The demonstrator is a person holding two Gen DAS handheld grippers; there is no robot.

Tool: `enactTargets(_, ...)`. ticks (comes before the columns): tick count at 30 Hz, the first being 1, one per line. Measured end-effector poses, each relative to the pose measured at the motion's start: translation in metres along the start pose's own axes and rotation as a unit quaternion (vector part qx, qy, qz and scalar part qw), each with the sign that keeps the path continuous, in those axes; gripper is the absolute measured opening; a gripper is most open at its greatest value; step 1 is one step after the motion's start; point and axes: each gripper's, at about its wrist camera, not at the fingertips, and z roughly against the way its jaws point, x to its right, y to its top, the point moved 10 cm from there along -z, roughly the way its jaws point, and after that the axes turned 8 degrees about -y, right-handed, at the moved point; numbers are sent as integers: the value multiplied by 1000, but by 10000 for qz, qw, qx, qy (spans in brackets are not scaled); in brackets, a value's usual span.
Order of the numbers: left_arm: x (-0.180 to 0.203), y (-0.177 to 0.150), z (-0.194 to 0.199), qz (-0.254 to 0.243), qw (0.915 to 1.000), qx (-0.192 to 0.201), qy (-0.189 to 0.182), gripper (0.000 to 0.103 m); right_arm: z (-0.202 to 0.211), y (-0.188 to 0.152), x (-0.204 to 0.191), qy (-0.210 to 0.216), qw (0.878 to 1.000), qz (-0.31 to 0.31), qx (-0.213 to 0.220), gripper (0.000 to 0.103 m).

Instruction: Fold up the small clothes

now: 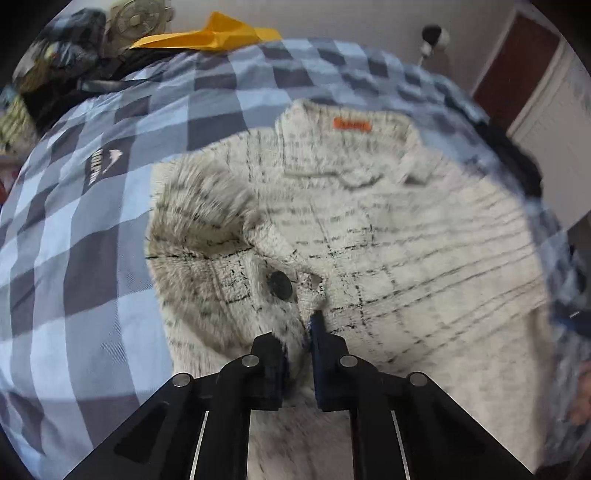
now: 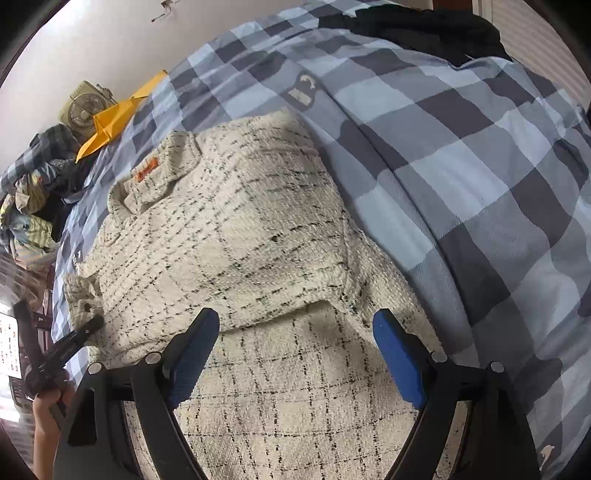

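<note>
The left gripper [image 1: 300,334] is clamped on the jacket's [image 1: 369,229] cuff beside its black button [image 1: 279,284], likely folding the sleeve inward, while the right gripper [image 2: 295,332] hovers spread above the hem.

Blue checked bedcover [image 2: 461,155], pale wall [image 2: 92,44], small fan [image 1: 138,18], clothes heap [image 2: 33,199]

Jacket [image 1: 369,229] motion-blurred; hem cut off btm edge.
</note>
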Motion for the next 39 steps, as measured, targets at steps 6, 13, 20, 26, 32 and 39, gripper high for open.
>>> enactTargets(6, -37, -16, 33, 1187, 9915, 332, -416, 11, 5, -2, -1, 66, 10000, -9, 30, 83)
enactTargets(13, -80, -55, 22, 1889, 9812, -362, 128, 83, -50, -10, 42, -496, 9972, -323, -458, 83)
enactTargets(20, -54, 12, 81, 1337, 9833, 929, 809, 88, -5, 29, 26, -281, 9978, -455, 398, 83)
enactTargets(26, 18, 16, 20, 636, 9958, 613, -250, 103, 9, 43, -127, 1902, 9744, 1121, 414, 83)
enactTargets(32, -17, -19, -53, 207, 9990, -38, 386, 100, -70, 61, -88, 1543, 9862, 598, -6, 71)
enactTargets(39, -14, -9, -20, -820, 9786, 197, 1877, 100, -72, 72, 37, 1266, 9778, -1663, -167, 3)
